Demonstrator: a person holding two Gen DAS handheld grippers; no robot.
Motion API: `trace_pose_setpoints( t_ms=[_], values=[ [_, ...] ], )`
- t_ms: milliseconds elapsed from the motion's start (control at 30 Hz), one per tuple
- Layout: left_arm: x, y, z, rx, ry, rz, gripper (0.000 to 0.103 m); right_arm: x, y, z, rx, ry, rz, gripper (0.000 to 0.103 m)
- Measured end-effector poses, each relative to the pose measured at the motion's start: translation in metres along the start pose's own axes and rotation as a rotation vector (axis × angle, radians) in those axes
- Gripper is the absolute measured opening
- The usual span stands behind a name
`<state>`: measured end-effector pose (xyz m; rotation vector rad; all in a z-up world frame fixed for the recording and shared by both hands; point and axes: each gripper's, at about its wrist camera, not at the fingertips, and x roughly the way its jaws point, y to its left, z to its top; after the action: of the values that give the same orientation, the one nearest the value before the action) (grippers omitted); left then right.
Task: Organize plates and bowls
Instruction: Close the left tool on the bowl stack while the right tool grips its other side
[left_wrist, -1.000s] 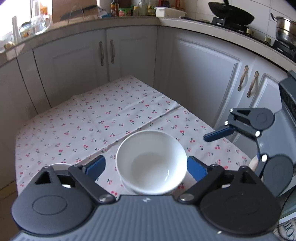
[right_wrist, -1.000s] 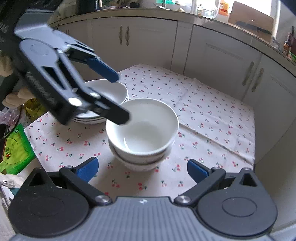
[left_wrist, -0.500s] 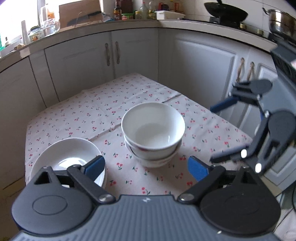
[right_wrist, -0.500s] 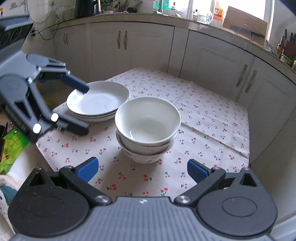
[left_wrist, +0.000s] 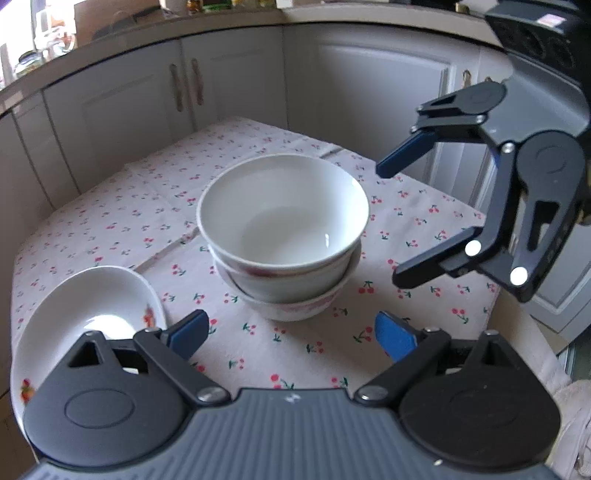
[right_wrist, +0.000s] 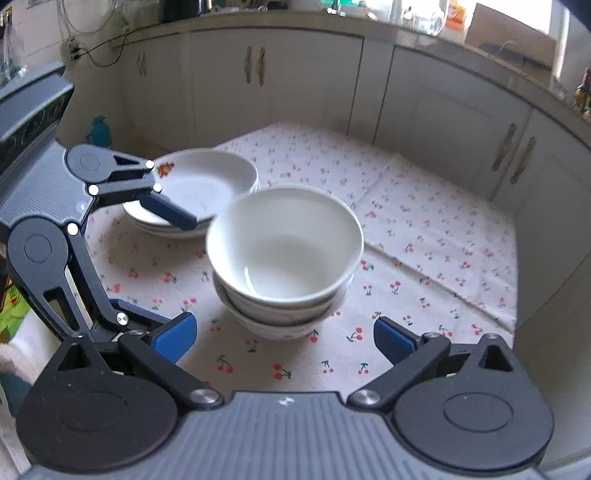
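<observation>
The nested bowls (left_wrist: 284, 236) are sitting near the middle of the surface (left_wrist: 110, 218), on its cherry-print cloth, one white bowl seated inside another, open side up and level. The stacked plates (right_wrist: 199, 188) are resting just beside them, toward the left claw's side and apart from the bowls as far as the left wrist view is showing. The left claw (left_wrist: 291, 330) is hovering in front of the bowl stack with its jaws spread wide and nothing between them; the bowls are lying straight ahead of it, centred in the gap, while the plates are sitting off to its left, partly hidden behind its left finger. The right claw (right_wrist: 284, 334) is also standing apart and empty, pointing at the same bowl stack from the opposite side, with the plates lying beyond the bowls to its left. Being round, the bowls are offering no long axis, so either claw could be closing on the rim from where it is. Judging by the layout, the sorting is looking largely done, and neither claw is clearly nearer the bowls; the left is plainly nearer the plates.
</observation>
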<state>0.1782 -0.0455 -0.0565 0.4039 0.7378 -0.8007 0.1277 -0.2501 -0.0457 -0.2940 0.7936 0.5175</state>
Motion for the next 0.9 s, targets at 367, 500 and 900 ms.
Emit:
trace_pose_setpoints(
  t_ms=[367, 500, 900],
  values=[
    [0.044, 0.002, 0.003, 0.072, 0.062, -0.053, 0.096, 0.045, -0.036, -0.014, -0.046, 0.067, 0.058, 0.103],
    [0.055, 0.006, 0.001, 0.071, 0.097, -0.08, 0.096, 0.056, -0.041, -0.015, -0.058, 0.091, 0.094, 0.103],
    [0.064, 0.005, 0.002, 0.099, 0.118, -0.121, 0.103, 0.079, -0.052, -0.024, -0.107, 0.13, 0.124, 0.103]
  ],
)
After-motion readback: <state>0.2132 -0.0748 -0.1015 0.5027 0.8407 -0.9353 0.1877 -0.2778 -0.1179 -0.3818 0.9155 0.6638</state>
